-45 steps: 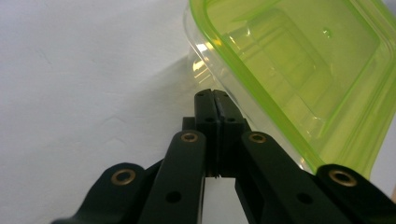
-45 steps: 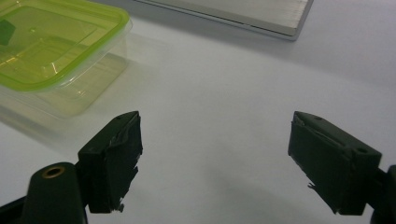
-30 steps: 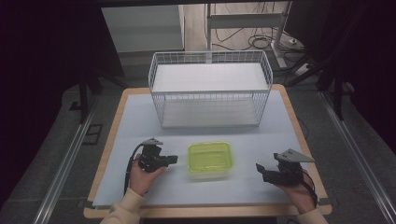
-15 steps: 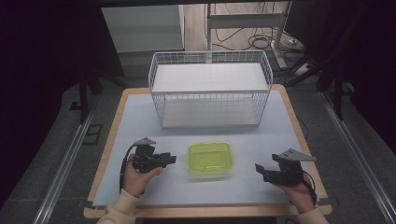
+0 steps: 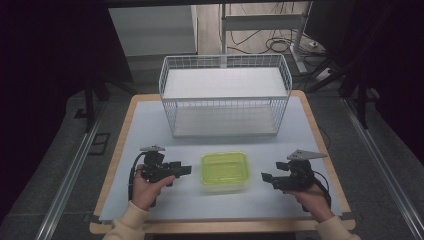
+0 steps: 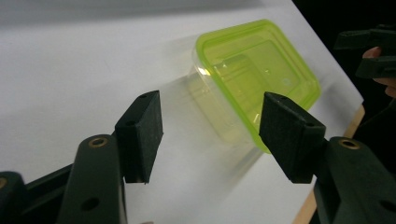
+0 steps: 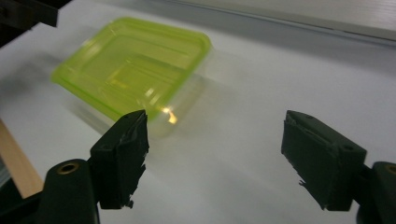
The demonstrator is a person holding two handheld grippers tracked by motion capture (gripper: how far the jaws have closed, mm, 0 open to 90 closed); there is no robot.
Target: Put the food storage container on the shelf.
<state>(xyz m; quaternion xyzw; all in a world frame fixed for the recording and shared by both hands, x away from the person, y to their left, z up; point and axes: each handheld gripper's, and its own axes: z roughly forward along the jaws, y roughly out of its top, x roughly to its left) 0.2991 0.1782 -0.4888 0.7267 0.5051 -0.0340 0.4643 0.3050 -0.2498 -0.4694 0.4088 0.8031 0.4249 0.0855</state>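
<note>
A clear plastic box with a yellow-green lid [image 5: 225,170] lies on the pale table mat between my two grippers. My left gripper [image 5: 184,170] is held just left of the box, open, its jaws pointing at it with nothing between them. In the left gripper view the box [image 6: 252,84] lies ahead and to the right of the left gripper [image 6: 211,135]. My right gripper [image 5: 266,178] hovers right of the box, also open and empty. The right gripper view has the box [image 7: 135,65] ahead and to the left of the right gripper [image 7: 224,158].
A white wire basket [image 5: 225,95] with a flat white bottom stands at the back of the table. The wooden table edge [image 5: 115,155] frames the mat. The other gripper [image 6: 369,51] shows at the far right of the left gripper view.
My left gripper has drifted slightly left and back, then returned toward the box. The right gripper and the box have stayed almost still.
</note>
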